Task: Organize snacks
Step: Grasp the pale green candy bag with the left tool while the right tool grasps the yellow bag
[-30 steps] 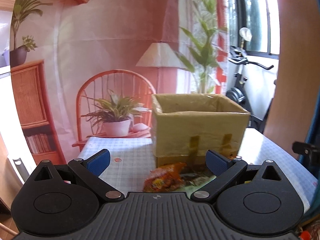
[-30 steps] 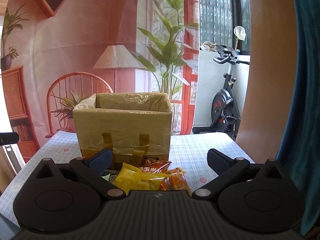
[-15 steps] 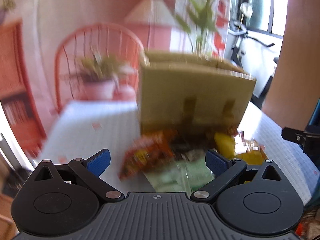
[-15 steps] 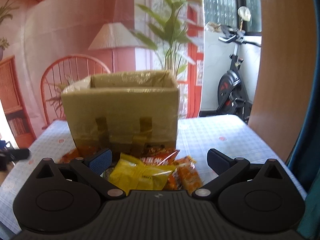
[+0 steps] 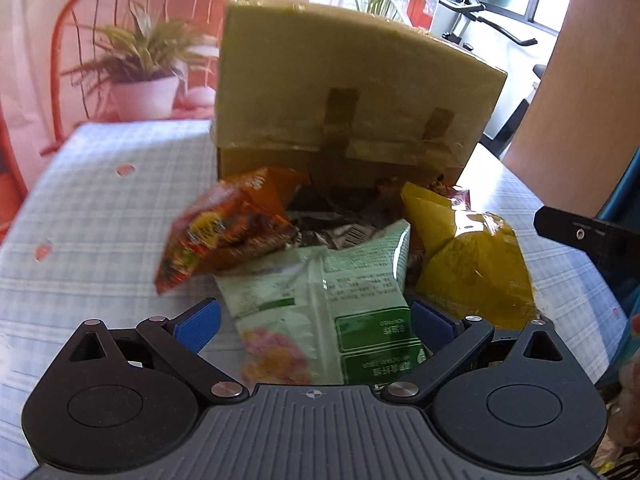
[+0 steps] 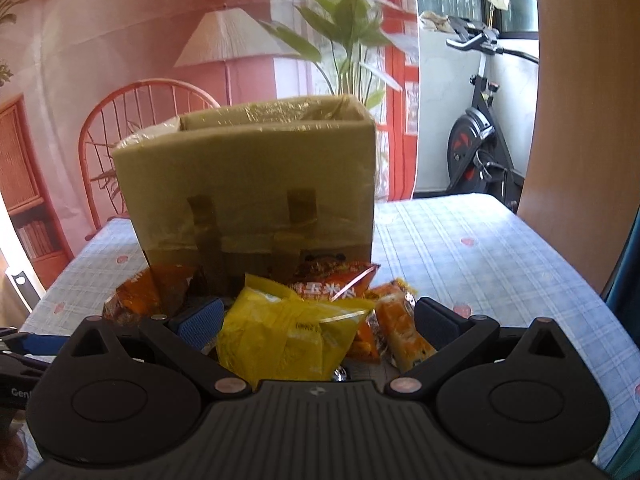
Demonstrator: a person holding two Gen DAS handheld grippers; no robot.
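Note:
A tall cardboard box (image 5: 352, 100) stands on the checked tablecloth, also in the right wrist view (image 6: 256, 188). Snack packets lie heaped in front of it: a light green packet (image 5: 332, 304), an orange-red packet (image 5: 228, 232), a yellow packet (image 5: 472, 268), dark wrappers behind. My left gripper (image 5: 314, 322) is open, its jaws on either side of the green packet's near end. My right gripper (image 6: 316, 322) is open just above the yellow packet (image 6: 288, 336), with a red packet (image 6: 332, 284) and an orange bar (image 6: 404, 324) beside it.
The table (image 6: 480, 256) carries a blue-white checked cloth. A red chair (image 5: 80, 20) and a potted plant (image 5: 144, 76) stand behind the table's far left. An exercise bike (image 6: 480, 136) stands far right. A wooden panel (image 6: 580, 120) rises at the right.
Both grippers have dropped and moved forward toward the snack heap. The left one tilted down sharply and now has the green packet between its open jaws.

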